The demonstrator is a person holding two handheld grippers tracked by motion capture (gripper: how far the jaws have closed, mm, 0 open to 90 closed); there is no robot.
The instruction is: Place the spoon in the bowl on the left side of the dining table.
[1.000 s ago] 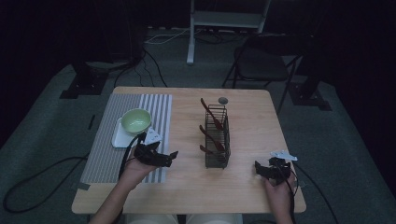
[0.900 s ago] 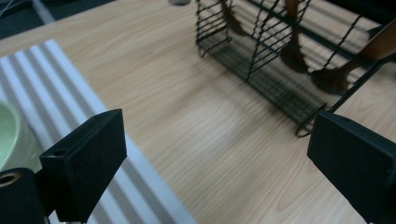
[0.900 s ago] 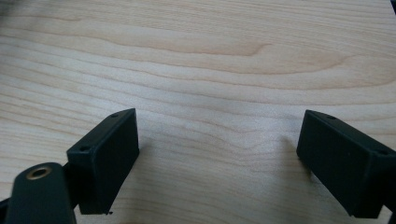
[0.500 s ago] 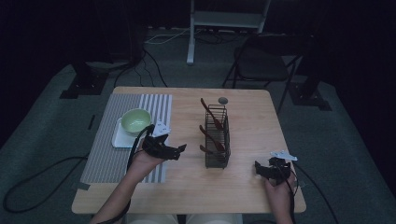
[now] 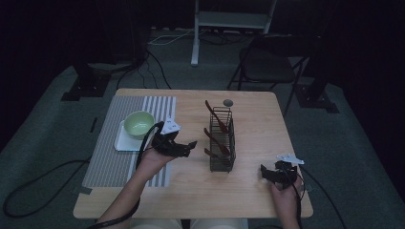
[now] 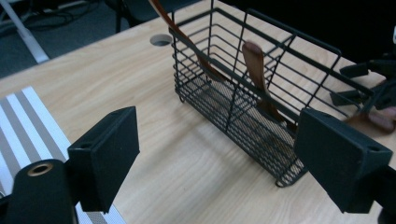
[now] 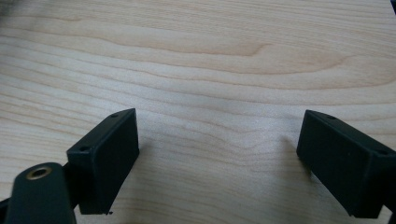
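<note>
A black wire basket [image 5: 222,140] stands in the middle of the wooden table [image 5: 248,191] with several brown wooden spoons [image 5: 213,116] leaning in it. My left gripper [image 5: 188,147] hovers just left of the basket, pointing at it. Its jaws are open and have just been closing a little, with nothing between them. In the left gripper view [image 6: 224,163] the basket [image 6: 261,93] and a spoon [image 6: 254,63] lie ahead of the jaws. My right gripper [image 5: 267,172] rests near the front right corner, open over bare wood [image 7: 219,158].
A green bowl [image 5: 139,123] sits on a white square plate [image 5: 125,141] on a grey striped mat [image 5: 112,143] at the table's left. A round cable hole [image 5: 228,102] lies behind the basket. A folding chair [image 5: 267,67] stands beyond the far edge.
My left gripper has moved right and slightly up, from beside the bowl toward the basket. The right gripper has stayed put.
</note>
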